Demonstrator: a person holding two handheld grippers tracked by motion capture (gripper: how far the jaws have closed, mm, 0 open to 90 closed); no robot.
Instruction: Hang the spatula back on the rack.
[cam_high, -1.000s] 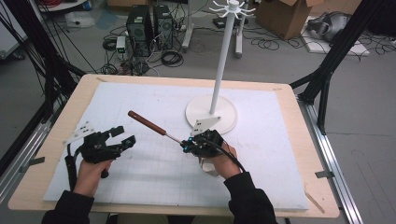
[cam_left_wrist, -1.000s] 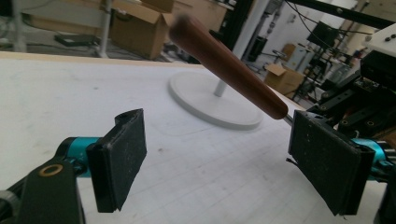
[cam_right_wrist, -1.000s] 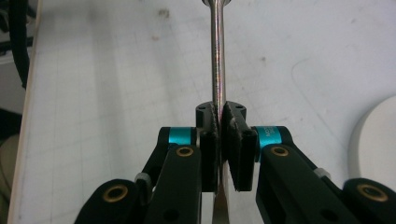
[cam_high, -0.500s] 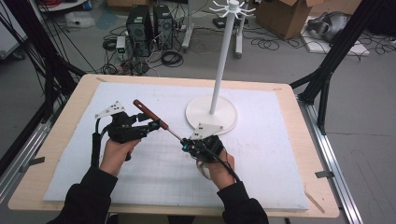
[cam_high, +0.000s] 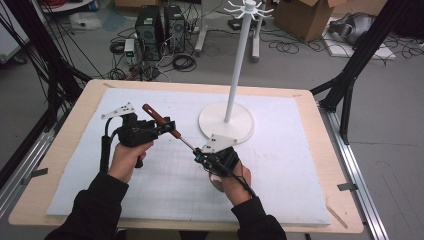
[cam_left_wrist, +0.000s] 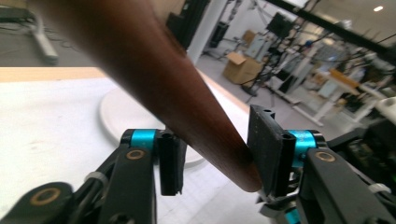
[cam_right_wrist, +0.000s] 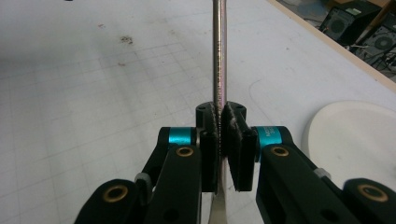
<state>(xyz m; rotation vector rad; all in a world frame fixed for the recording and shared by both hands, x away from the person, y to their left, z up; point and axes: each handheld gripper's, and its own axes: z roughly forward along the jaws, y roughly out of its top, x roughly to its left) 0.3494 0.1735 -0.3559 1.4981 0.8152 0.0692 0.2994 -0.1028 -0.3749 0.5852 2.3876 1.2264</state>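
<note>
A tool with a brown wooden handle (cam_high: 155, 116) and a thin metal shaft (cam_high: 186, 142) is held off the white mat. My right gripper (cam_high: 197, 154) is shut on the shaft (cam_right_wrist: 219, 56), which runs straight up between its pads (cam_right_wrist: 210, 135). My left gripper (cam_high: 167, 126) has just been closing its jaws around the handle. In the left gripper view the handle (cam_left_wrist: 187, 93) crosses between the two pads and touches both, its lower end against the right pad (cam_left_wrist: 266, 149).
A white hook stand (cam_high: 239, 65) rises from a round base (cam_high: 215, 122) just beyond the right hand. The white gridded mat (cam_high: 280, 165) covers a wooden table (cam_high: 320, 130). Computers, cables and boxes lie on the floor behind.
The left hand came in from the left side of the mat, rose to the tool's handle and narrowed its jaws around it. The right hand stayed put on the shaft.
</note>
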